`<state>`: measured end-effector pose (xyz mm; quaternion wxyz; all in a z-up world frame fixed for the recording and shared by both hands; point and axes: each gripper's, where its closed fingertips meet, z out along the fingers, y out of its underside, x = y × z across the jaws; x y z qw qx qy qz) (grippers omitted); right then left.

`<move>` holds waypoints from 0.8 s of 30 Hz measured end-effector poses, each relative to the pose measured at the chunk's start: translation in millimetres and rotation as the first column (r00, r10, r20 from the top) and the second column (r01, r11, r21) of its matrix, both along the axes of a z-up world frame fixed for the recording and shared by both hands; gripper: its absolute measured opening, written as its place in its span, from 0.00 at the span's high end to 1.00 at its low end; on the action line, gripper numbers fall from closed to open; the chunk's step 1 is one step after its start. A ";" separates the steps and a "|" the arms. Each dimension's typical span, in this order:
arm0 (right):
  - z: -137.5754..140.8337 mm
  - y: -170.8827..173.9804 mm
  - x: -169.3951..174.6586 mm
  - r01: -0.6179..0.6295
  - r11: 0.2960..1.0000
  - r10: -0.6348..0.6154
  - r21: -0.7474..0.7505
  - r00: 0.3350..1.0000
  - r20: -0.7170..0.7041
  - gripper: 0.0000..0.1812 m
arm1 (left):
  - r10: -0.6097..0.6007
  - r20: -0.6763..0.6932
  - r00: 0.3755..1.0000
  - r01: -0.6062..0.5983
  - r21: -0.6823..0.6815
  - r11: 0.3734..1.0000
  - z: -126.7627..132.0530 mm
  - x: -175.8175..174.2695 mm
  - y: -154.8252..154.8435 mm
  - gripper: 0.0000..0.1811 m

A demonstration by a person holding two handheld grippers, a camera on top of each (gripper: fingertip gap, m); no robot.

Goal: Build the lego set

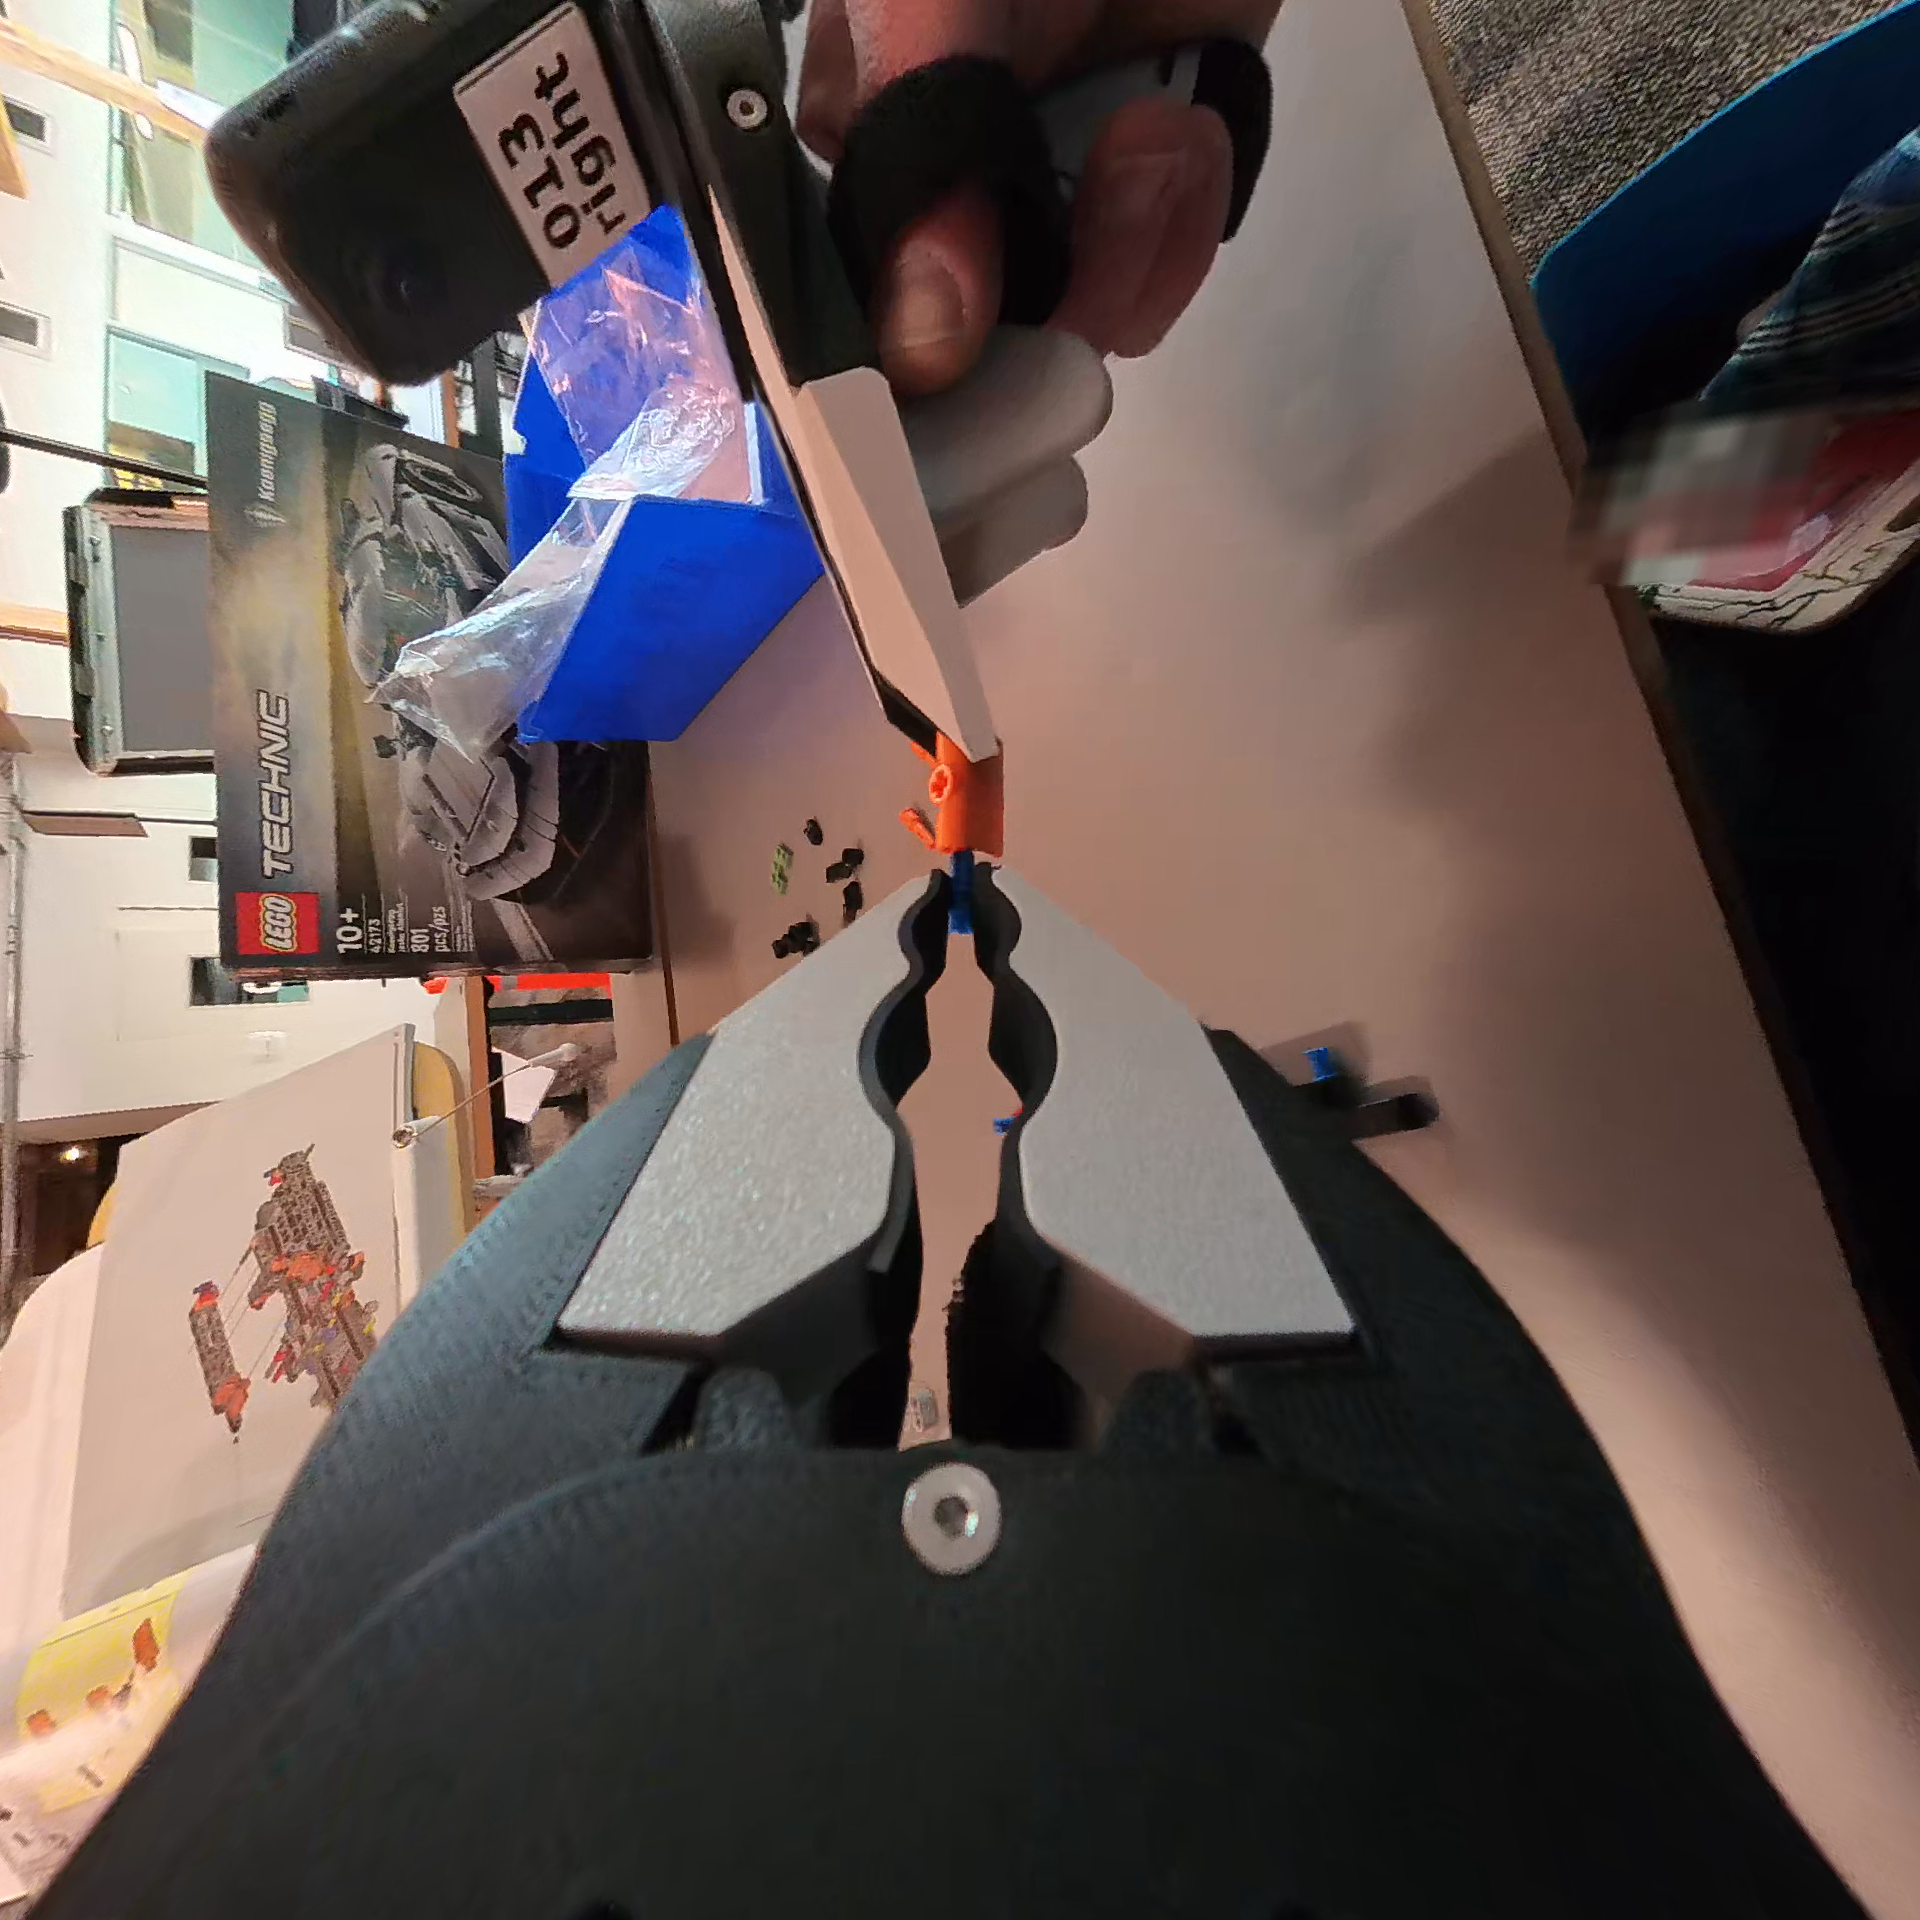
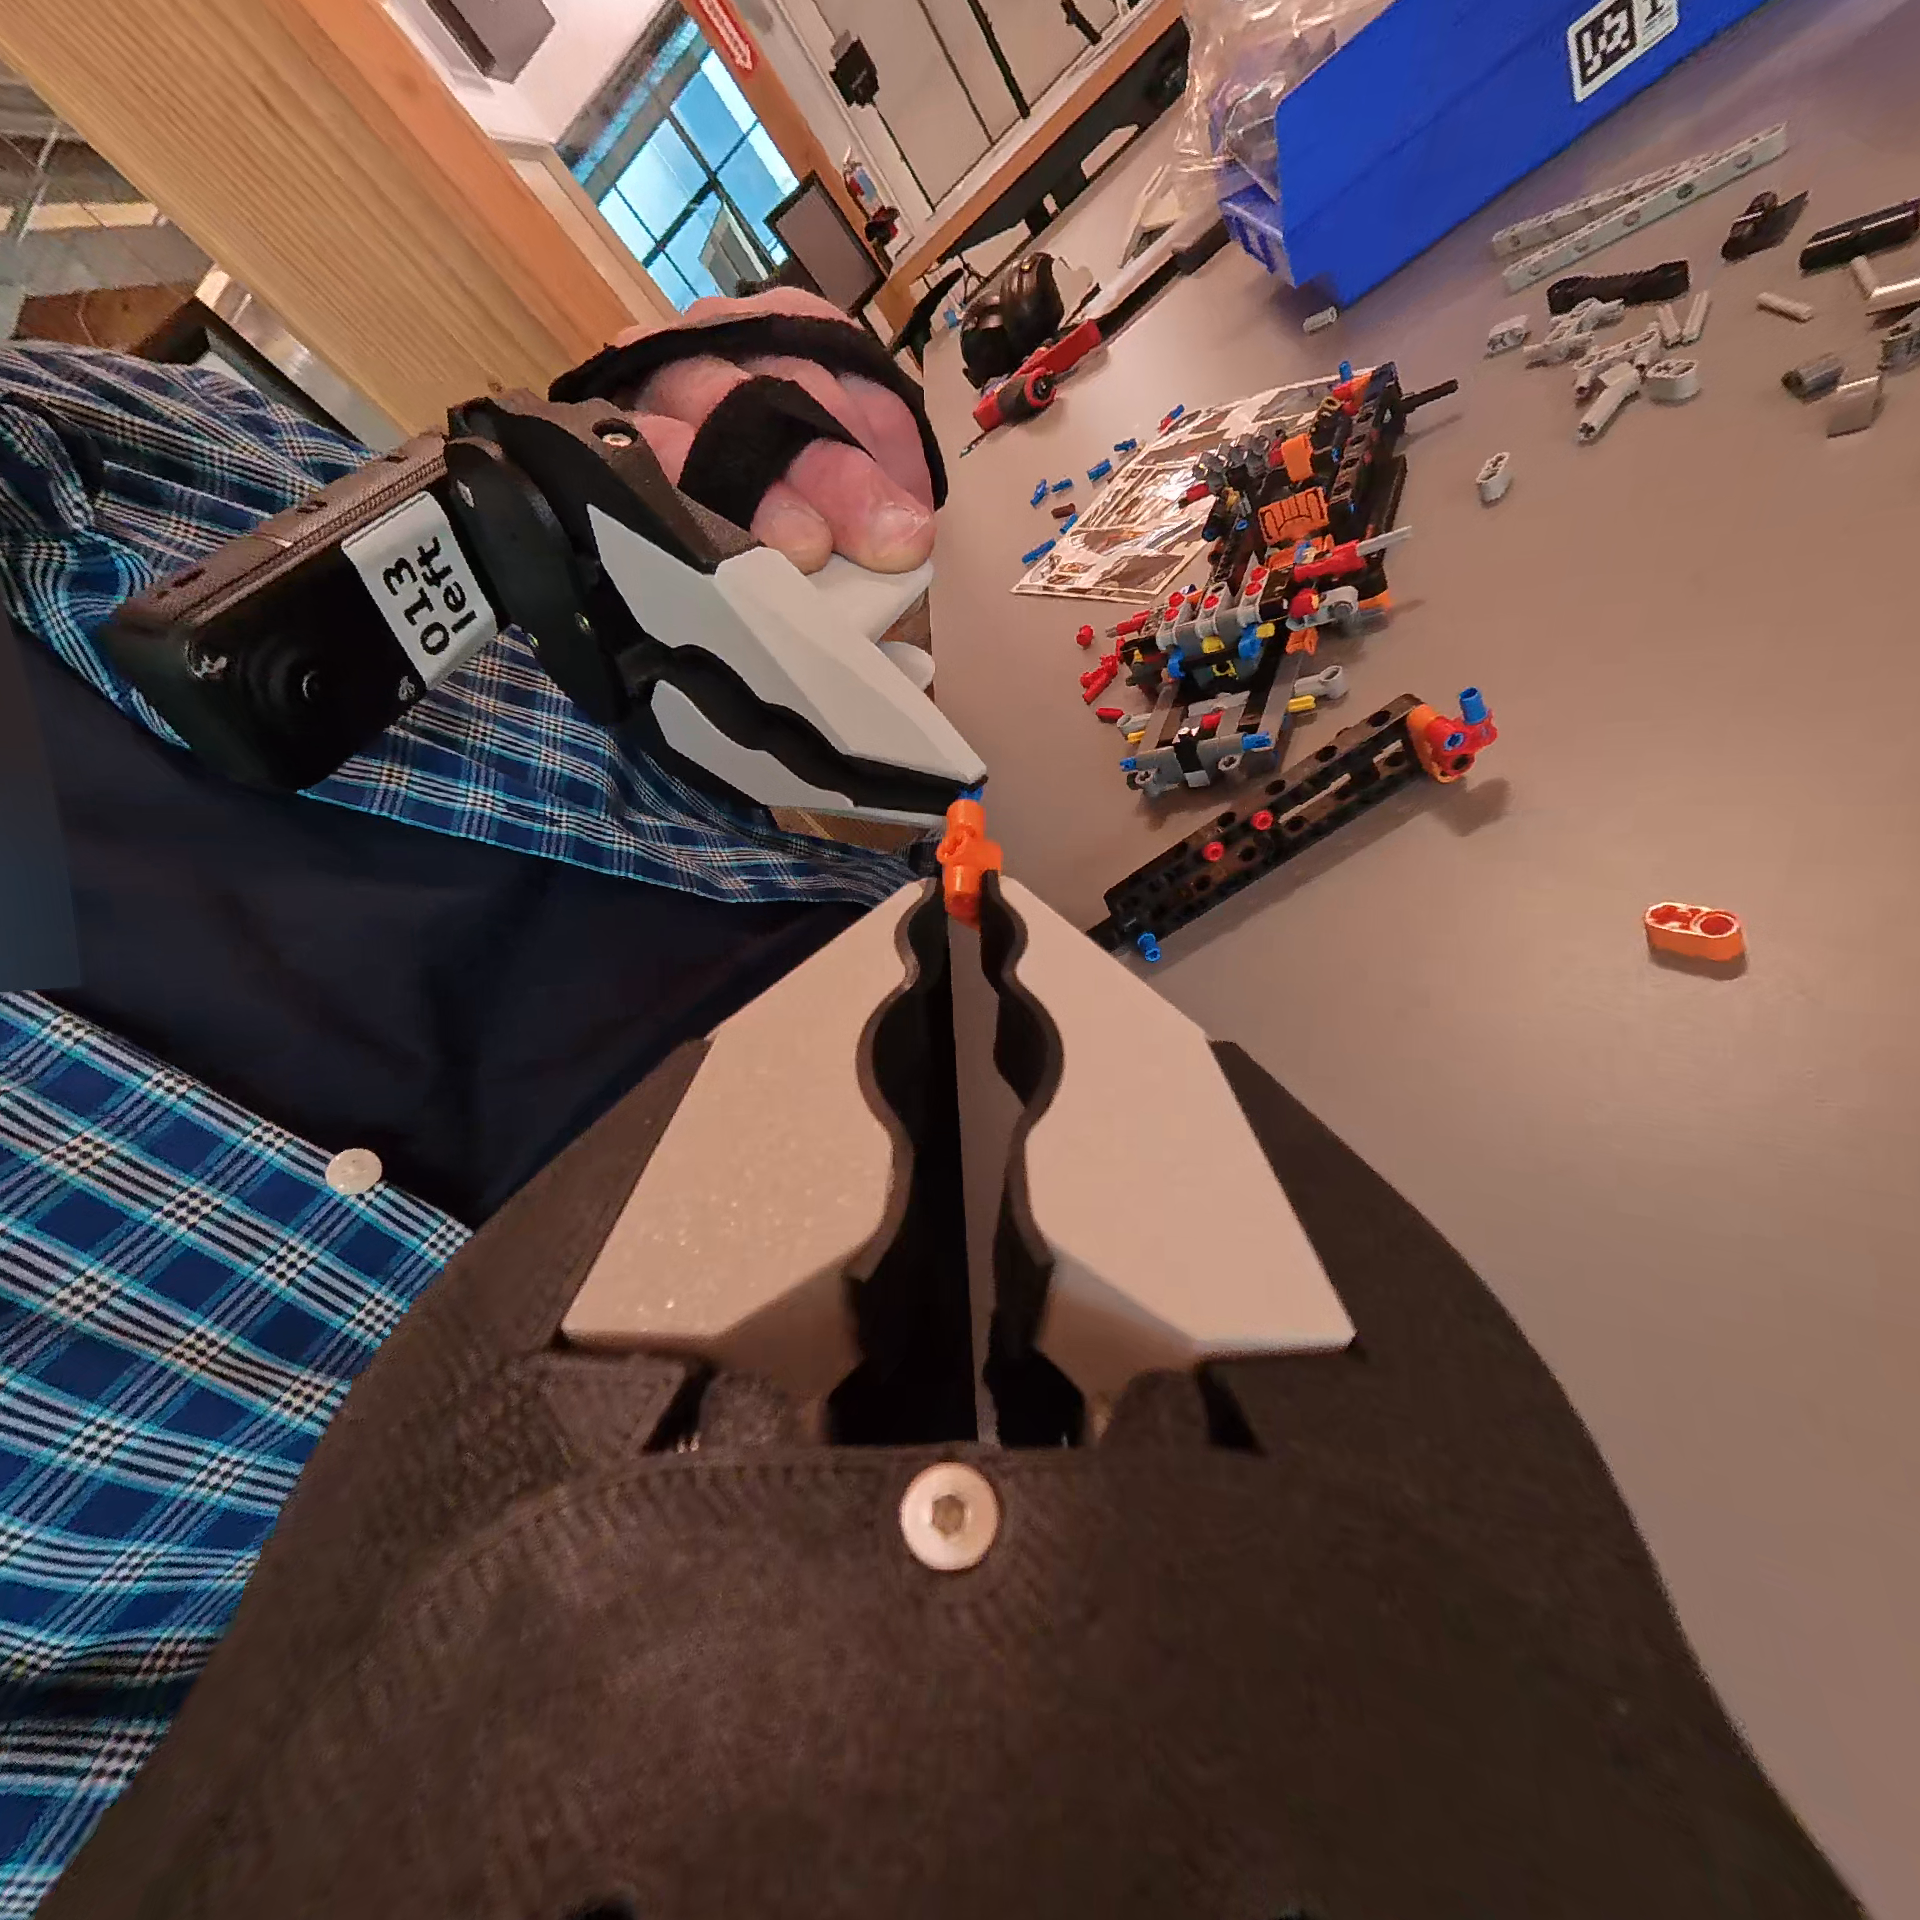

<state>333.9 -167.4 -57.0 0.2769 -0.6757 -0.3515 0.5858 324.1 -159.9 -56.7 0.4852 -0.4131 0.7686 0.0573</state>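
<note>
Held tip to tip above the bench's near edge, the left gripper (image 1: 964, 896) pinches a blue pin (image 1: 962, 891) while the right gripper (image 2: 964, 902), nearly closed, clamps an orange connector (image 2: 966, 852); pin and connector touch. Toward the far edge, a blue bin (image 1: 665, 623) holds crumpled clear plastic bags (image 1: 582, 540), and the part-built model (image 2: 1262, 603) lies on the bench.

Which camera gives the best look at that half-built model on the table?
The right wrist view: the half-built model lies in plain sight on the table, beside a blue bin. The left wrist view does not show it.
</note>
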 end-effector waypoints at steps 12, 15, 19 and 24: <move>5.3 2.7 -5.2 0.010 0.997 -0.013 0.075 0.999 0.039 0.98 | 0.004 0.027 1.000 -0.003 -0.023 1.000 8.9 -2.2 3.5 0.98; 4.7 3.3 -6.3 -0.004 0.998 -0.001 0.070 0.998 0.062 0.98 | -0.005 -0.003 1.000 0.005 0.011 1.000 6.6 -2.9 3.9 0.99; 4.6 4.0 -8.0 -0.008 0.998 0.002 0.064 0.996 0.088 0.98 | -0.011 -0.029 1.000 0.012 0.022 1.000 4.6 -4.3 3.3 0.99; 2.9 7.6 -9.1 -0.004 0.998 -0.004 0.068 0.994 0.107 0.98 | 0.002 -0.025 1.000 -0.001 0.011 1.000 -1.6 -4.4 3.5 1.00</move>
